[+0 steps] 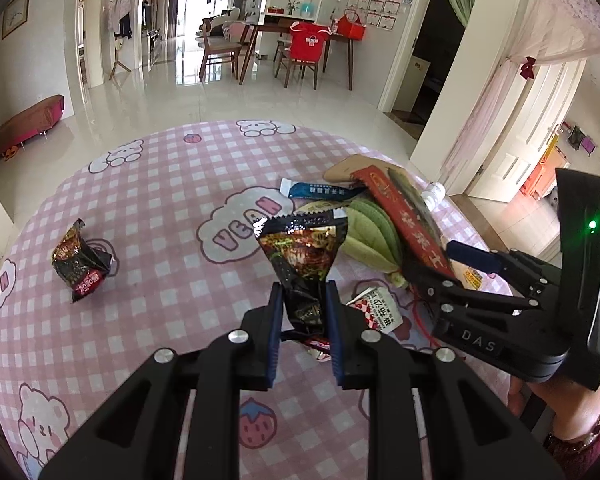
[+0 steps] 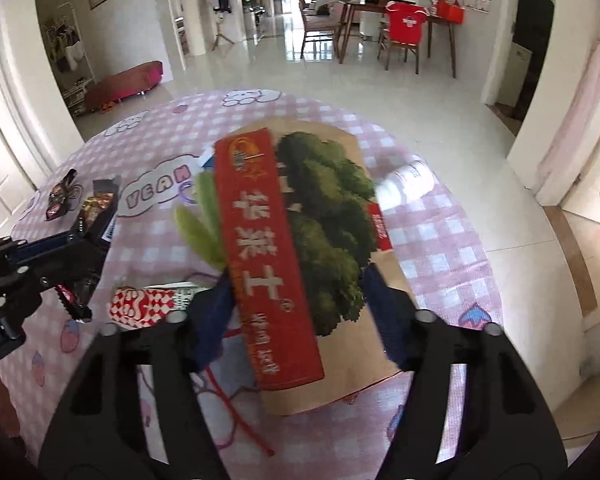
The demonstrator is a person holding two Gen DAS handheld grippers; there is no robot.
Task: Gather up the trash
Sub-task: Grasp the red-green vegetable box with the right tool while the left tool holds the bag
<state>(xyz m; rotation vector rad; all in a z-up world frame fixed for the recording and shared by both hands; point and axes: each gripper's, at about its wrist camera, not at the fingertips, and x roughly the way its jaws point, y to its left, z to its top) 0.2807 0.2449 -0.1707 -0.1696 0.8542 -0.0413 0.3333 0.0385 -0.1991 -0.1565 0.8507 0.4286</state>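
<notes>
left gripper clamped narrow on a black snack wrapper, pads pinching its crumpled lower end; wrapper stands roughly upright, serrated top edge fanned out above the fingers, long axis running up and away from the camera.

right gripper has the brown paper bag with red band and green tree print between its jaws, about half open. fingers sit at the bag's side edges; can't tell if the pads actually press. bag's long axis runs away from the camera along the fingers, far end slightly to the left.

left view only: blue sachet behind the bag, and a second crumpled black wrapper lying alone on the left of the cloth. right view only: the bag's printed face. both show the red-white check packet and the green leaf-shaped piece beside the bag. white bottle past the bag's right side, blurred.

all on a round table with pink check cloth. pile sits toward the right edge. left half of the cloth is open apart from the lone wrapper; far edge clear, tiled floor beyond.
</notes>
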